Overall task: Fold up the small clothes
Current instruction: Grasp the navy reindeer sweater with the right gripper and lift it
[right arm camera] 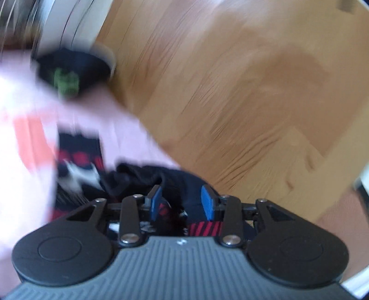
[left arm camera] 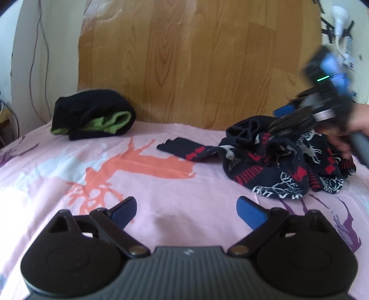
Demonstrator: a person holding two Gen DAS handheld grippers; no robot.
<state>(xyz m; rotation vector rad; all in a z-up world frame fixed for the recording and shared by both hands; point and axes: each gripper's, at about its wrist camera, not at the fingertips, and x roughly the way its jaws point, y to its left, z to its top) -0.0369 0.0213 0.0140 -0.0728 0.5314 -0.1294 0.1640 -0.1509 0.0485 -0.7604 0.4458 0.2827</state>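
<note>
A crumpled pile of dark navy clothes [left arm camera: 276,170] with red and white patterns lies on the pink bed sheet [left arm camera: 57,166] at the right. One sleeve-like strip [left arm camera: 184,150] trails out to the left. My right gripper [left arm camera: 279,122], blurred, reaches into the pile's top from the right, held by a hand [left arm camera: 355,129]. In the right wrist view the right gripper [right arm camera: 181,198] has dark cloth [right arm camera: 180,184] bunched between its blue pads. My left gripper [left arm camera: 186,207] hovers wide open over bare sheet, nothing between its fingers.
A folded black garment with green trim [left arm camera: 92,117] [right arm camera: 66,71] rests at the back left of the bed against the wooden headboard [left arm camera: 196,57]. A cable [left arm camera: 43,46] hangs on the wall at left. A white fixture [left arm camera: 339,16] sits at the top right.
</note>
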